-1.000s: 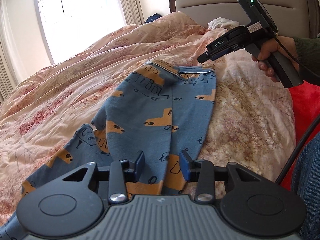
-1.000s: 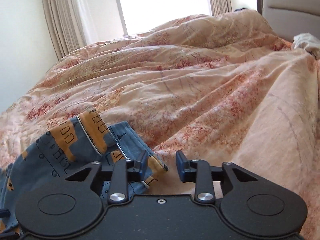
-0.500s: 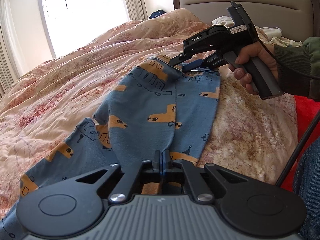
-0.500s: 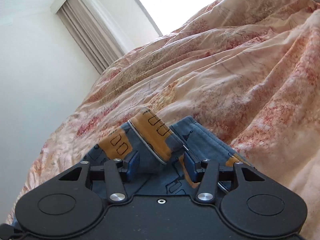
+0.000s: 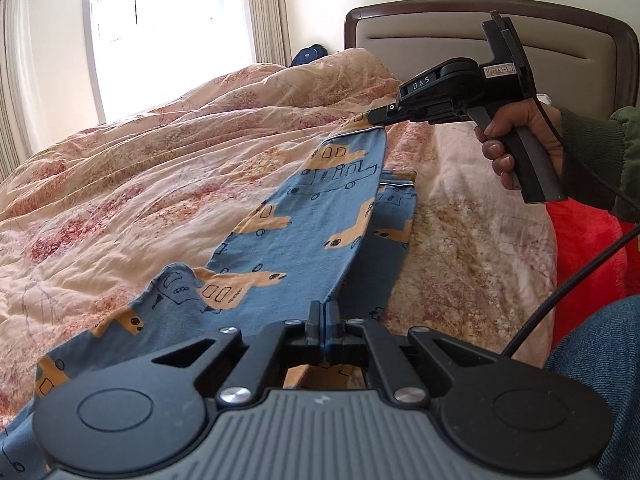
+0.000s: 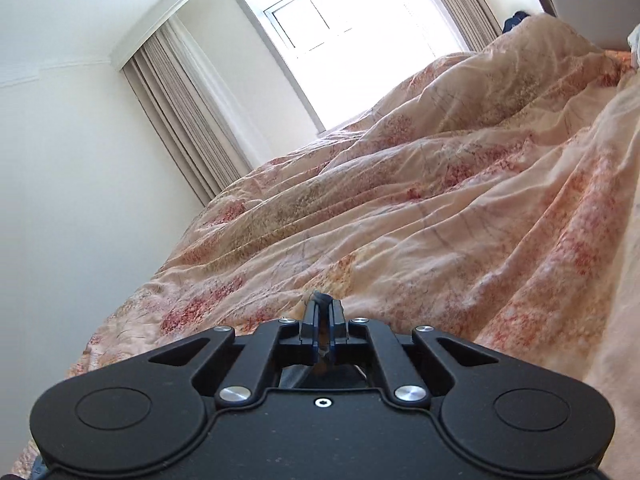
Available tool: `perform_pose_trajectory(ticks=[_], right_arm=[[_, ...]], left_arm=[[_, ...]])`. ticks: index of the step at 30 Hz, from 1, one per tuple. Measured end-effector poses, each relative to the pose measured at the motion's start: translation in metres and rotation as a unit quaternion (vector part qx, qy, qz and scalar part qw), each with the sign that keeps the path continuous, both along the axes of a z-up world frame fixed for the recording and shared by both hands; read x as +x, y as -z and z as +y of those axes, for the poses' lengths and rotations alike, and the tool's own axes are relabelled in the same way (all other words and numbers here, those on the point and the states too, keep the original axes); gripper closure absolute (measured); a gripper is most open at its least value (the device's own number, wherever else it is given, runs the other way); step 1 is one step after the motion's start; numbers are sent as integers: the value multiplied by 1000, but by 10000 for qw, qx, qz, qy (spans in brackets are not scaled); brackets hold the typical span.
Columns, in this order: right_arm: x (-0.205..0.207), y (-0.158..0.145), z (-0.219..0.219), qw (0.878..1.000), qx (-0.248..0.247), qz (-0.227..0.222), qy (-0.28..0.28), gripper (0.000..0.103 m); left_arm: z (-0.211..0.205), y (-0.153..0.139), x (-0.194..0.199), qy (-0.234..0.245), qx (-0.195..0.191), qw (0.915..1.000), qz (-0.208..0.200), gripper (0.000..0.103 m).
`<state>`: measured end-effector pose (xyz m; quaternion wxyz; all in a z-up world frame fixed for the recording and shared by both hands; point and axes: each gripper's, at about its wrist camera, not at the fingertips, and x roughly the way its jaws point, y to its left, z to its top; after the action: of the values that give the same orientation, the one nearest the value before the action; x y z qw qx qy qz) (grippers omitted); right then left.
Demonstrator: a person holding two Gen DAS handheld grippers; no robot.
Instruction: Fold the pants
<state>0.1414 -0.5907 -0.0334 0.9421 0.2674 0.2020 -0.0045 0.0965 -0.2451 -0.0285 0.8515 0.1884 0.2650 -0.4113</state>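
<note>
At the lower middle of the left wrist view, the left tongs (image 5: 323,316) are now clenched on the pants (image 5: 288,256) near the crotch; one second ago they stood open over the same cloth. The blue pants with orange trucks lie on the quilt (image 5: 140,184) of the bed, running from the lower left of the frame up toward the headboard (image 5: 560,40) at the upper right. One half is now lifted and pulled taut as a band between the two tools, while the other half lies flat below it on the right. At the upper right, the right tongs (image 5: 374,117), in a hand (image 5: 516,136), have just shut on the waistband corner and raised it. In the right wrist view the right tongs (image 6: 323,322) show a thin edge of cloth pinched between them. I judge that both holds are secured, so the lifted half can be carried over for the lengthwise fold.
</note>
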Motion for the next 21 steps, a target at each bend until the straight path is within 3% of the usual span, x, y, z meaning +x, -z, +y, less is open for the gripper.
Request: perform_pose_trajectory(ticks=[3, 6, 11, 18, 20, 21], right_arm=[[-17, 0, -3, 9994, -312, 156, 30, 99], [-34, 17, -8, 9986, -316, 422, 59, 99], [-40, 40, -6, 9968, -401, 684, 102, 99], [-41, 45, 1, 9938, -712, 847, 116, 99], [-39, 49, 1, 9933, -728, 884, 132, 99], [-39, 49, 2, 9930, -773, 884, 119, 98]], left_arm=[[-5, 9, -3, 15, 120, 9999, 47, 103], [-8, 17, -5, -8, 236, 9997, 106, 103], [-10, 18, -9, -46, 303, 9995, 24, 103], [-11, 25, -5, -141, 305, 9993, 154, 103], [-9, 23, -4, -220, 269, 9992, 178, 95], [-8, 21, -5, -279, 261, 9991, 166, 84]])
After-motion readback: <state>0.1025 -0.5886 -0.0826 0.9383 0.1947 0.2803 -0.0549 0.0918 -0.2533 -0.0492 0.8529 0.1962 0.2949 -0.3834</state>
